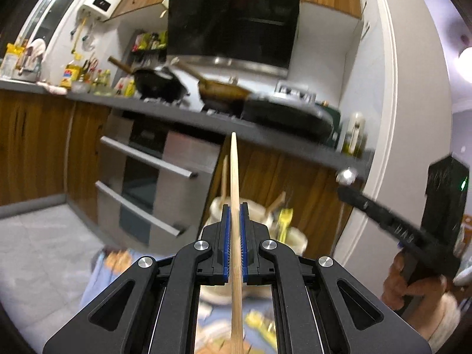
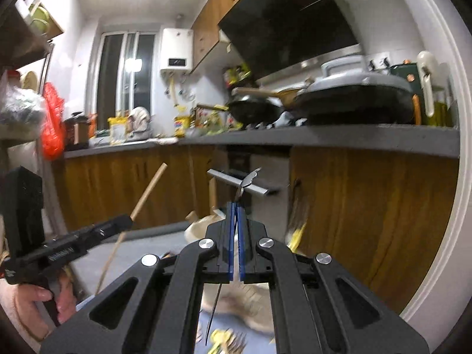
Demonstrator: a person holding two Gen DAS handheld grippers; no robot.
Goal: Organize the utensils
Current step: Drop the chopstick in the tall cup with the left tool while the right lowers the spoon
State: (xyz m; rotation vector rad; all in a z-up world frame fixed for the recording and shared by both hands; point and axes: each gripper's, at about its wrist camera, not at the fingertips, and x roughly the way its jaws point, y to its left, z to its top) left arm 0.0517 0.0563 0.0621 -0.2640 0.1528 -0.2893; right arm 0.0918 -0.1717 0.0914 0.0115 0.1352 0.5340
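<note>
1. left wrist view: left gripper (image 1: 235, 206) is clamped on a wooden chopstick (image 1: 234, 171), raised before the counter (image 1: 183, 115).
2. right gripper (image 2: 236, 206) pinches a metal utensil (image 2: 246, 181) above the cream holder (image 2: 200, 227).

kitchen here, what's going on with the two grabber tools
A person is sorting utensils with a handheld gripper in each hand. The left gripper is shut on a wooden chopstick, and the right gripper is shut on a thin metal utensil. Both are held up in front of the kitchen counter, above a blurred pale utensil holder.
</note>
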